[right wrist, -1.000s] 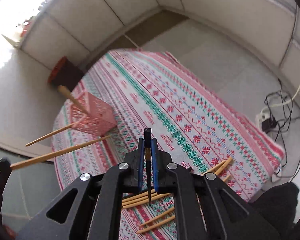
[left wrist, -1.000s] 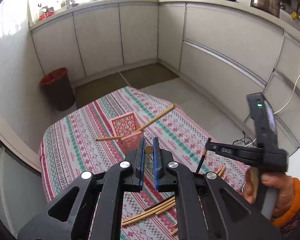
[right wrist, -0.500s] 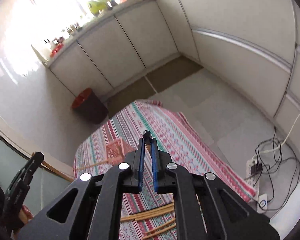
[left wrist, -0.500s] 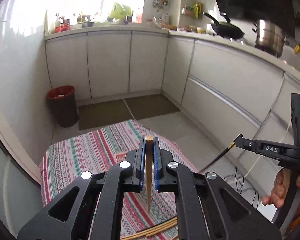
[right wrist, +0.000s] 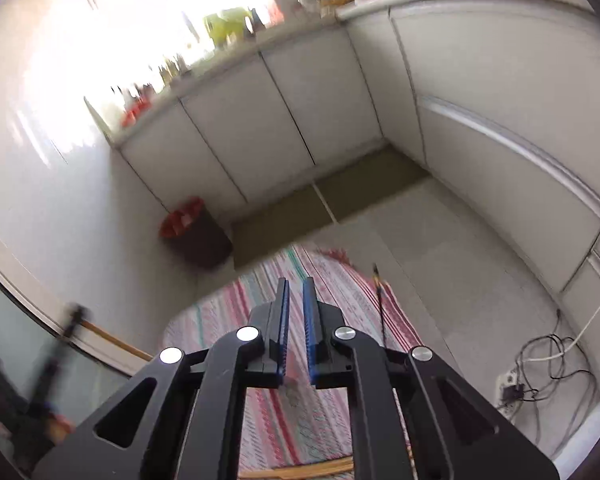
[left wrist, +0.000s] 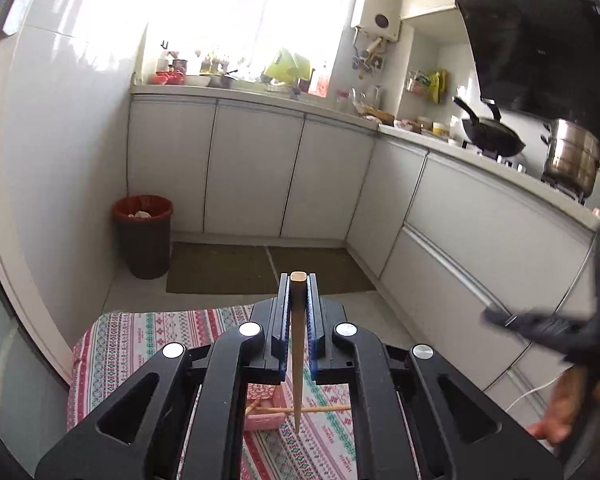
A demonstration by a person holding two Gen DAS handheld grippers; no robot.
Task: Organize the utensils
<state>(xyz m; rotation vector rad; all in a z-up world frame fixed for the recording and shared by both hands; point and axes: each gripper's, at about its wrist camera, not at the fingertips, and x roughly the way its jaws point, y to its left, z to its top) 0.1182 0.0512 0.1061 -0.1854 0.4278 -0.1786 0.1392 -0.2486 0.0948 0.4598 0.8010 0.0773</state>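
My left gripper [left wrist: 299, 280] is shut on a wooden chopstick [left wrist: 298, 360] that hangs point down between its pads. Below it sits the pink basket [left wrist: 262, 410], with another wooden chopstick [left wrist: 320, 409] lying across it. In the right wrist view my right gripper [right wrist: 296, 286] has its jaws opening, with a narrow gap and nothing between them. A dark chopstick [right wrist: 380, 304] shows free just to the right of those jaws, over the patterned tablecloth [right wrist: 340, 276]. More wooden chopsticks [right wrist: 296, 470] lie on the cloth near the bottom edge. The right wrist view is blurred.
A bin with a red liner [left wrist: 143, 236] stands on the floor by the white cabinets [left wrist: 256, 168]. A wok [left wrist: 488, 132] and a steel pot [left wrist: 572, 160] sit on the counter at right. Cables and a power strip [right wrist: 540, 364] lie on the floor right of the table.
Both grippers have risen and both views now take in more of the cabinets. The right jaws have parted, and the dark chopstick they held now shows outside them, to the right.
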